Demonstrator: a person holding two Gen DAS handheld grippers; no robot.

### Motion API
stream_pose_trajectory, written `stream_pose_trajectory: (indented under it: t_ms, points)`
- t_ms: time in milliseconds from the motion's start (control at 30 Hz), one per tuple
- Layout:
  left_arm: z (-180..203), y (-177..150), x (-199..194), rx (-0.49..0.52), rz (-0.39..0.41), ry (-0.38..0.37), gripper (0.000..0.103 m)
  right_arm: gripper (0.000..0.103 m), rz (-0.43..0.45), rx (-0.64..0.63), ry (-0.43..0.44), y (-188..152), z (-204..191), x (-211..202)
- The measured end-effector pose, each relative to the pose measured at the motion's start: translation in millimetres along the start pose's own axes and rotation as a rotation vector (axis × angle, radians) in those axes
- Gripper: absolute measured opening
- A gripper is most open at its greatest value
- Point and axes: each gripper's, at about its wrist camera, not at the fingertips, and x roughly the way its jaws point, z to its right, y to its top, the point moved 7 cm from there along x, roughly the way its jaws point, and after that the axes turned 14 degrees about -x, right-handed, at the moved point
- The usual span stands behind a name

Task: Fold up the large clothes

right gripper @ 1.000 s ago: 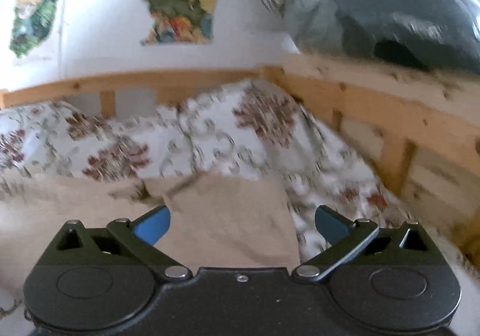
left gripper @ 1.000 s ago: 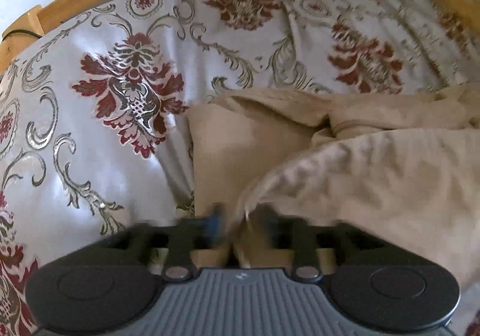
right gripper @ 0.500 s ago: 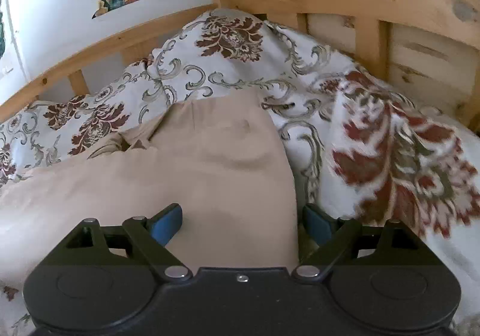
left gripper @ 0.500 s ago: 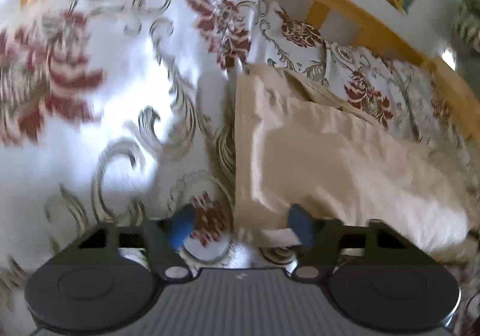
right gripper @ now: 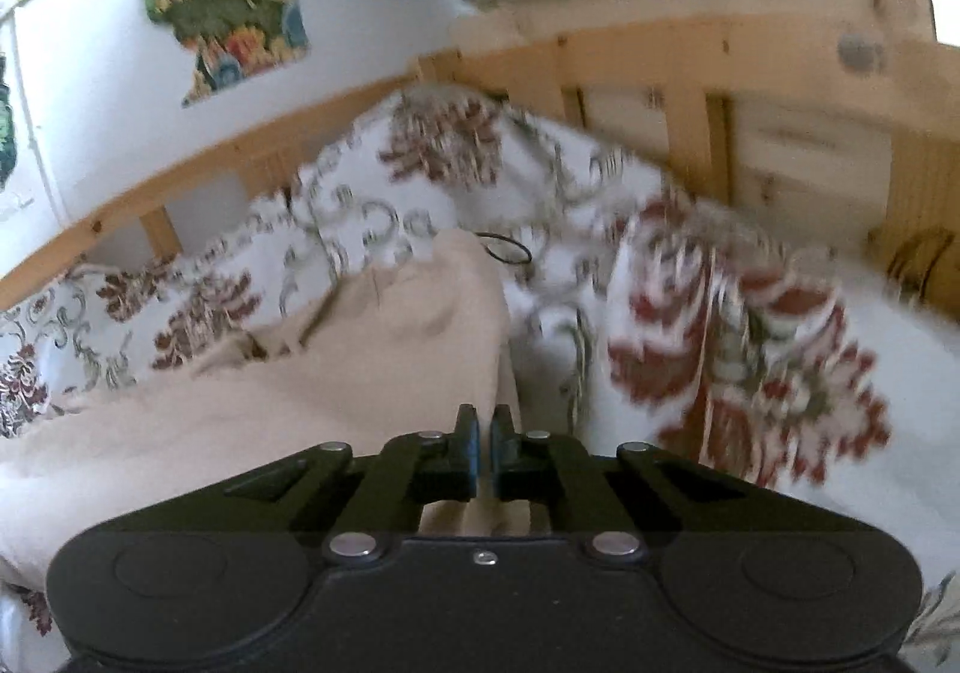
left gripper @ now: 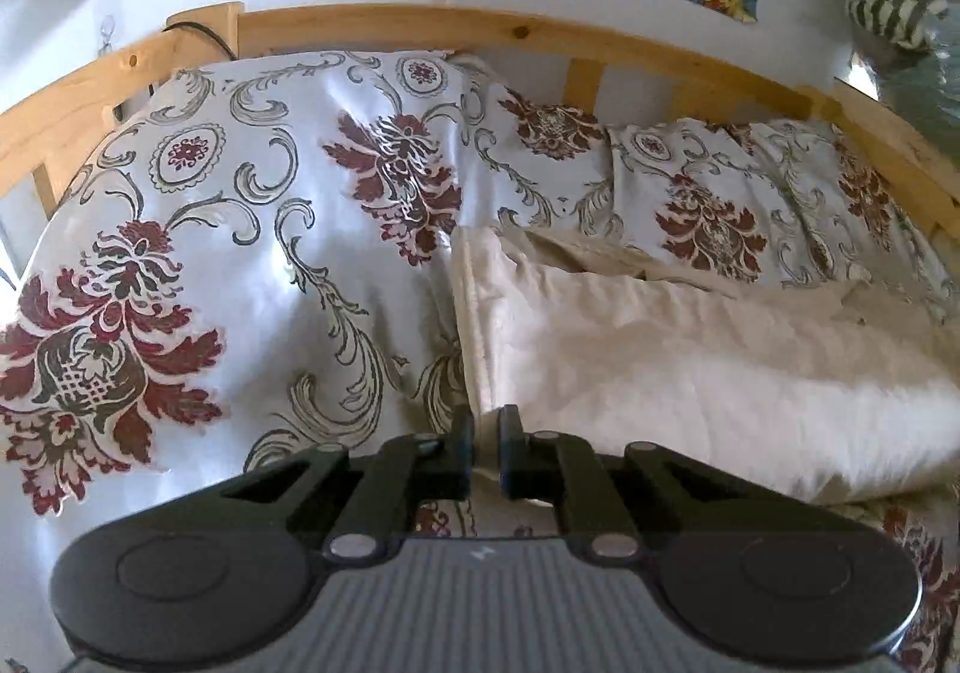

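Observation:
A large beige garment lies folded over on a floral bedspread. In the left wrist view its near left corner runs in between the fingers of my left gripper. Those jaws are closing and stand almost together, pinching the cloth edge. In the right wrist view the same garment spreads to the left, and its right edge comes down into my right gripper. That gripper is shut, with beige cloth showing between and under its fingers.
A wooden bed frame rails in the bedspread at the back, and its slatted side rises on the right. A black loop lies on the bedspread by the garment's far corner. Striped cloth hangs at upper right.
Both grippers went from wide open to nearly together on the garment's edges. The left view swung from the garment's top onto its left corner; the right view rolled slightly.

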Motion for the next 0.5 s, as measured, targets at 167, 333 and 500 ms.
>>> stream_pose_trajectory:
  t_ms: [167, 333, 500]
  points:
    - [-9, -31, 31, 0.112, -0.084, 0.026, 0.008, 0.003, -0.099, -0.026, -0.007, -14, 5, 20]
    - [-9, -26, 8, 0.182, -0.013, -0.069, 0.008, 0.003, -0.105, -0.033, -0.02, -15, 11, 22]
    - [-1, -18, -3, 0.228, 0.0, -0.1, 0.008, 0.003, -0.111, -0.044, -0.035, -16, 14, 25]
